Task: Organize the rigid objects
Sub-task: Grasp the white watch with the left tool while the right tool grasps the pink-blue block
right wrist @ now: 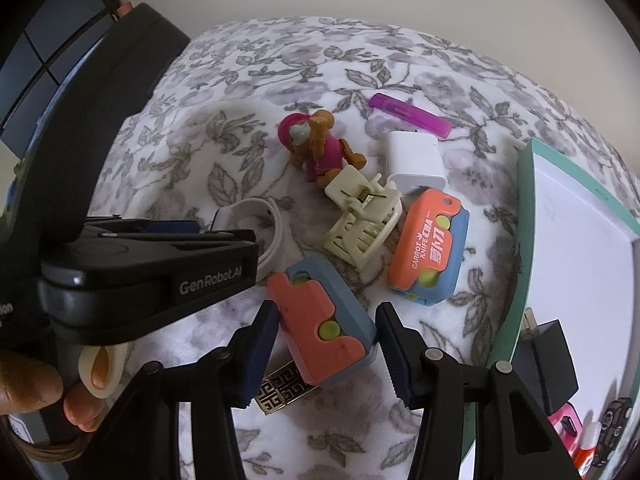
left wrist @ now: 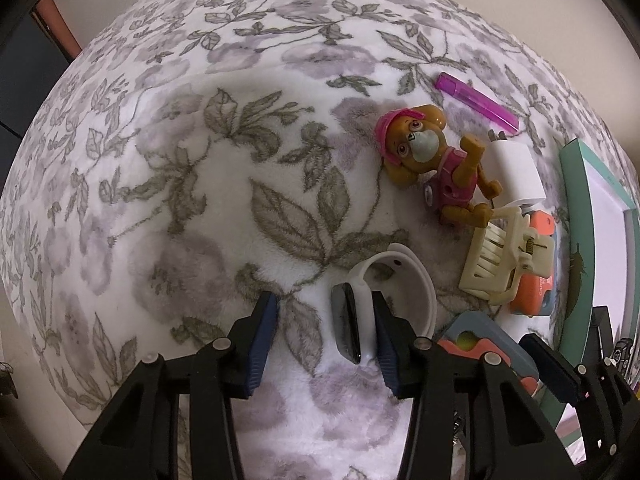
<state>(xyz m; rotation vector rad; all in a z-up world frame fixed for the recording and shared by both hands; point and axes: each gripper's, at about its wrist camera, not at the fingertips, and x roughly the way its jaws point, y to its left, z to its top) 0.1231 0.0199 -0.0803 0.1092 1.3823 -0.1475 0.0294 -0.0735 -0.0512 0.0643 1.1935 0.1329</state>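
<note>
Small objects lie on a floral blanket. My left gripper [left wrist: 324, 344] is open with a white smart band [left wrist: 360, 312] standing between its fingers, close to the right pad. My right gripper [right wrist: 328, 348] is open around an orange-and-blue carrot knife toy [right wrist: 320, 328], jaws apart from it. A second carrot knife [right wrist: 430, 246], a cream hair claw clip [right wrist: 360, 220], a dog figure in pink [right wrist: 316, 148], a white charger plug [right wrist: 414, 158] and a purple lighter [right wrist: 408, 114] lie beyond. The dog figure [left wrist: 436, 164] and claw clip [left wrist: 504, 256] also show in the left wrist view.
A teal-rimmed white box [right wrist: 524, 248] stands at the right, holding a black adapter [right wrist: 548, 356] and small items. A gold patterned piece [right wrist: 280, 392] lies under the near knife toy. The left gripper's body [right wrist: 152, 264] fills the right view's left side.
</note>
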